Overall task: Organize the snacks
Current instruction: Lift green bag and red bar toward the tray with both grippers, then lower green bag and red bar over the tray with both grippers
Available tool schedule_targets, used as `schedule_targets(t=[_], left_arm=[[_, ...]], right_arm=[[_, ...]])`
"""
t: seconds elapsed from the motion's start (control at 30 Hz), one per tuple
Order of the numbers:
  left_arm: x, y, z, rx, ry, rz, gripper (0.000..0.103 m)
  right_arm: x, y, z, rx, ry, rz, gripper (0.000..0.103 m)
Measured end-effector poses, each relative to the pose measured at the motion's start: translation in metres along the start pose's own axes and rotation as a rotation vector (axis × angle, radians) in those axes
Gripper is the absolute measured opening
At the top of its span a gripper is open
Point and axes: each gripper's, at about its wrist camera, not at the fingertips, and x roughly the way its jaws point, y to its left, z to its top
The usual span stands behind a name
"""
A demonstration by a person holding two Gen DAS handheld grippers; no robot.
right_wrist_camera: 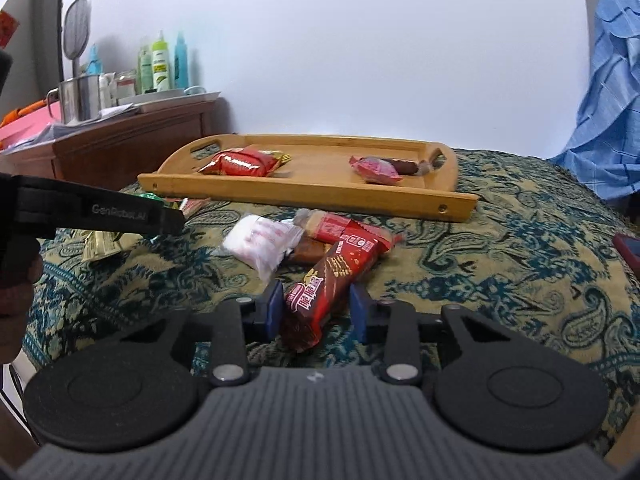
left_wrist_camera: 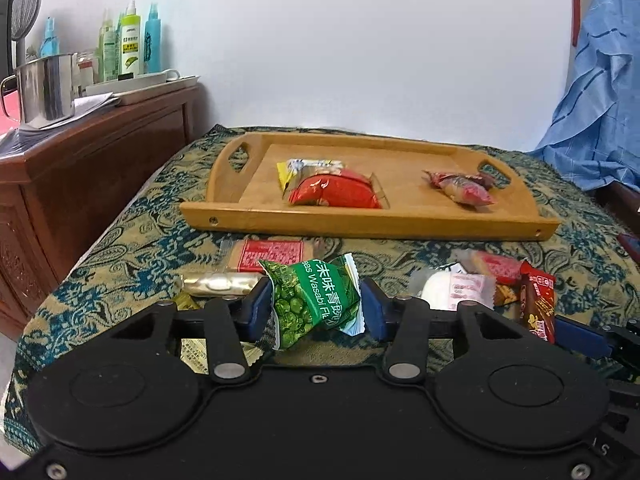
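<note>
Two grippers are squeezing snacks near the front edge of the bed: the left gripper point(left_wrist_camera: 316, 300) is pinching a green pea packet point(left_wrist_camera: 316, 300), the right gripper point(right_wrist_camera: 316, 306) a red-brown bar point(right_wrist_camera: 328, 284).

Between the loose snacks and the wooden tray point(left_wrist_camera: 360, 222) runs a narrow bare strip of patterned cloth point(right_wrist_camera: 500, 248). The tray's near rail stands across the way forward. Inside it, bare wood lies between the red packet point(left_wrist_camera: 334, 192) and the pink sweets point(left_wrist_camera: 464, 188). Right of the pile the cloth is free, up to a red phone point(right_wrist_camera: 628, 246) at the edge.
</note>
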Motion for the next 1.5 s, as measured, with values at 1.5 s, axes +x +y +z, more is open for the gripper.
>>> schedule_targets(t=[1.5], left_arm=[[0.13, 0.048, 0.129, -0.064, 0.084, 0.04, 0.045]], right_arm=[[0.154, -0.091, 0.144, 0.002, 0.032, 0.075, 0.039]])
